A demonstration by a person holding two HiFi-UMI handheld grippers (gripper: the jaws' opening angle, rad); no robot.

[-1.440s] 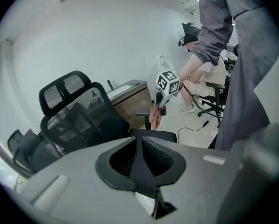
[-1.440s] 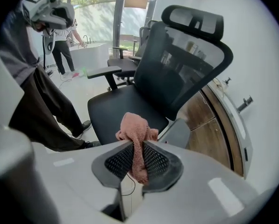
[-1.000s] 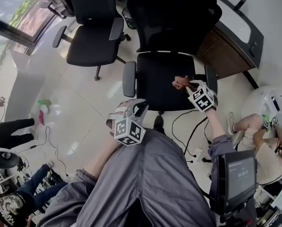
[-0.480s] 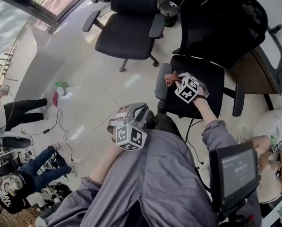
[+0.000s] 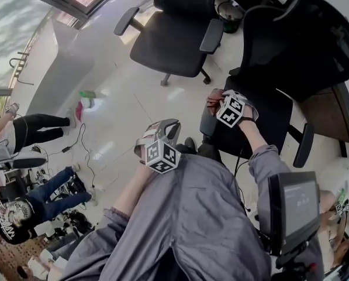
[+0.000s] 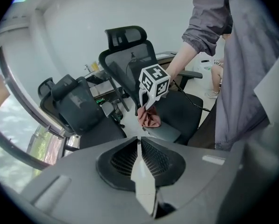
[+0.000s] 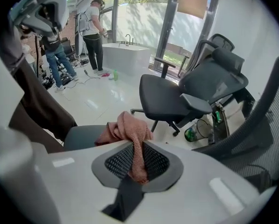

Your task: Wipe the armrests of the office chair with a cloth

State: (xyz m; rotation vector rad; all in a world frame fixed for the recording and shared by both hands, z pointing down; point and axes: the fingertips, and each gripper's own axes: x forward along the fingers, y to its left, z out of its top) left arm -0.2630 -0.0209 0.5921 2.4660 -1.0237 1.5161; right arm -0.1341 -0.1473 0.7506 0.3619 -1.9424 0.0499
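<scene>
Salmon-pink cloth (image 7: 127,127), black office chair (image 5: 273,113) with grey armrest (image 7: 81,135), white floor (image 5: 133,119).

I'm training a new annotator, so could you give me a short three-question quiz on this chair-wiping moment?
1. Which hand's tongs hold the pink cloth?
2. True or false: the left tongs stand wide open.
3. Fill in: the cloth is at the near office chair's ____.
Key: 1 right tongs; 2 false, the left tongs are shut and empty; 3 armrest.
</scene>
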